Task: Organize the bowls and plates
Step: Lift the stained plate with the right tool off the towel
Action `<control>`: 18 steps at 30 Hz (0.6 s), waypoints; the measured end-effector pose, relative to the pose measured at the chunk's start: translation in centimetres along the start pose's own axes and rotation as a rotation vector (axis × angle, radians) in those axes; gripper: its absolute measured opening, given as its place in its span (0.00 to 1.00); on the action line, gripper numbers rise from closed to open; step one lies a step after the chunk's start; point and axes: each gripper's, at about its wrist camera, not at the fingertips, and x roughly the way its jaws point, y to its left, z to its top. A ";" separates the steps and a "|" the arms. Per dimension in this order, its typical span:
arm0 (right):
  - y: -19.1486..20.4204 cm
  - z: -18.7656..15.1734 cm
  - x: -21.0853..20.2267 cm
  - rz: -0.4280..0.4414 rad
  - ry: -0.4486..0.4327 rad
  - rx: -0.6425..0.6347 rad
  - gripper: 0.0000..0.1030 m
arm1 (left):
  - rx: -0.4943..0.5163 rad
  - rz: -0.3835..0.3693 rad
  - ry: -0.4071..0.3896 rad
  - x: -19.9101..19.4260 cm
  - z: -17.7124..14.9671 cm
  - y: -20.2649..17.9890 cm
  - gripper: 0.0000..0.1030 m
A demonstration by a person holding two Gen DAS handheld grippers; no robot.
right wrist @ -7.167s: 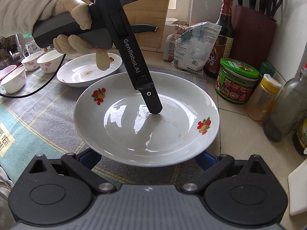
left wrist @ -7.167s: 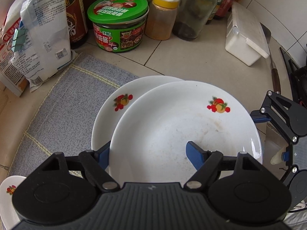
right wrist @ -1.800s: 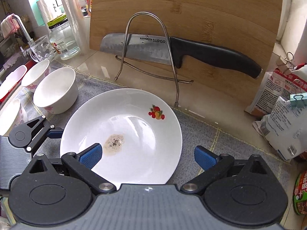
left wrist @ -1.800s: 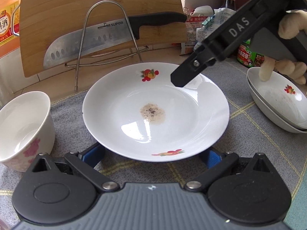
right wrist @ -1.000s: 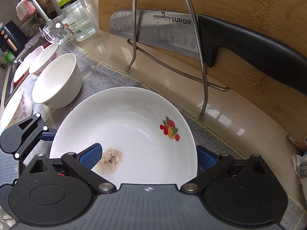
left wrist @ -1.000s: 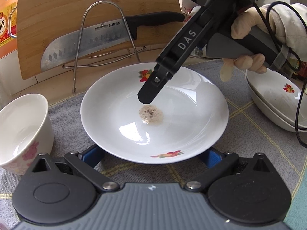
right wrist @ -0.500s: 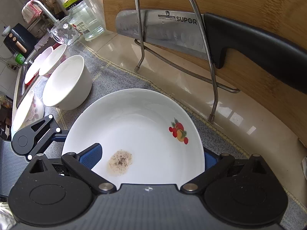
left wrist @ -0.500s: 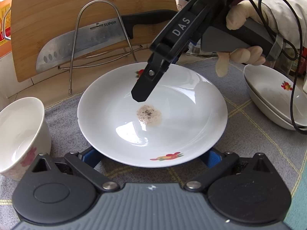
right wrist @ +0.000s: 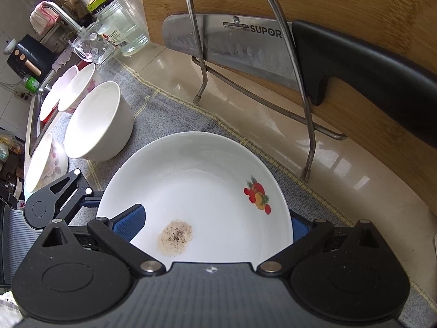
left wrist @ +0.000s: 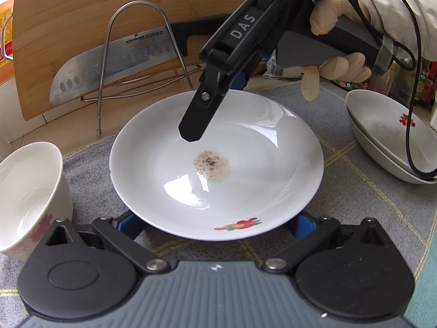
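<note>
Straddling the soiled plate on the grey mat near its back edge, my left gripper stays spread under the near rim while my right gripper gapes over its far rim, one finger inside, neither clamping it.

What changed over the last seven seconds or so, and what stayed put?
The clean plate both grippers held earlier now sits on the stack of plates at the right. Both moved to the stained plate: the left gripper straddles its near rim, while the right gripper came down over it, one finger inside. Neither has closed. The bowl, knife and cutting board stayed put.
</note>
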 end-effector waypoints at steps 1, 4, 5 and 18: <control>0.0 0.0 0.0 0.001 0.000 0.000 1.00 | 0.002 0.000 0.002 0.0 0.0 0.0 1.00; 0.0 0.0 0.0 0.002 -0.001 0.004 1.00 | 0.003 0.001 0.004 0.0 0.1 0.0 1.00; 0.0 0.0 0.0 0.002 -0.001 0.004 1.00 | 0.001 0.002 0.005 0.0 0.1 0.0 1.00; 0.3 -0.5 -0.2 0.002 -0.008 0.028 1.00 | 0.012 0.006 0.021 -0.5 0.0 -0.6 0.99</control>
